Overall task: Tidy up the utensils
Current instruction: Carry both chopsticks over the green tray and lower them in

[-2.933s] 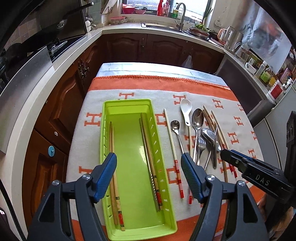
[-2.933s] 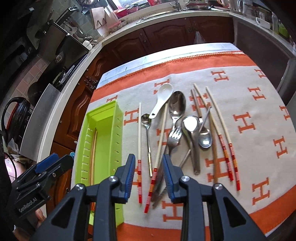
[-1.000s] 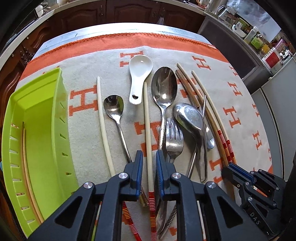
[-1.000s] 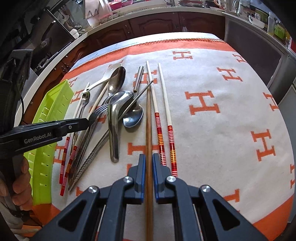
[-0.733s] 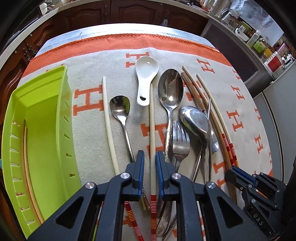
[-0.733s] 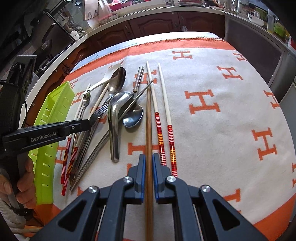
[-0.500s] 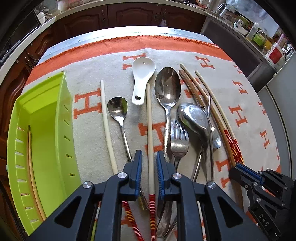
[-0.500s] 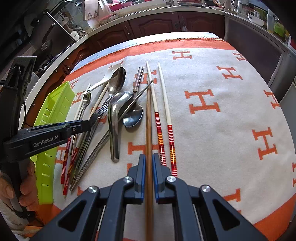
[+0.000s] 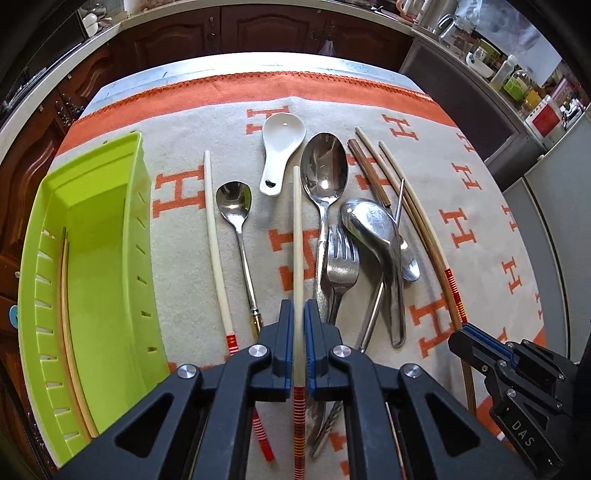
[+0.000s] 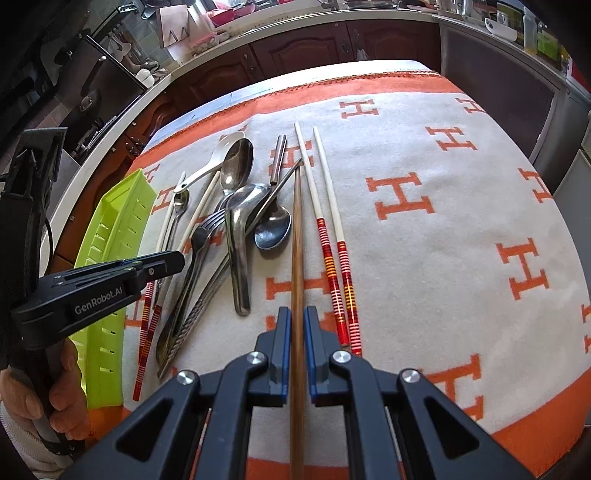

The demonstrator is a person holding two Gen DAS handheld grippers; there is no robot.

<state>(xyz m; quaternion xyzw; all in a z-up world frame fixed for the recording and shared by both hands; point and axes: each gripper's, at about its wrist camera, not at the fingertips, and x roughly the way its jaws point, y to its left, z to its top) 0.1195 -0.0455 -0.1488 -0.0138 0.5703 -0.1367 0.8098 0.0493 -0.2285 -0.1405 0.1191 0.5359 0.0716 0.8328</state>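
Observation:
My left gripper (image 9: 299,308) is shut on a cream chopstick with a red-striped end (image 9: 297,229), lifted slightly over the blanket. My right gripper (image 10: 297,314) is shut on a brown wooden chopstick (image 10: 296,236); it also shows at the lower right of the left wrist view (image 9: 461,332). A green utensil tray (image 9: 99,258) lies at the left with a wooden chopstick along its left wall. Between tray and grippers lie another cream chopstick (image 9: 216,240), a small steel spoon (image 9: 233,201), a white ceramic spoon (image 9: 282,136), a large spoon (image 9: 324,166), a fork (image 9: 343,258) and a ladle-like spoon (image 9: 373,225).
Two cream chopsticks with red-striped ends (image 10: 332,229) lie right of the brown chopstick. A metal straw (image 10: 279,158) lies at the far side of the pile. The orange-and-grey H-patterned blanket (image 10: 461,240) covers the table. Dark wooden cabinets (image 9: 258,33) stand behind.
The left gripper has closed tighter on the cream chopstick and risen a little with it. The right gripper stays shut on the brown chopstick, barely moved.

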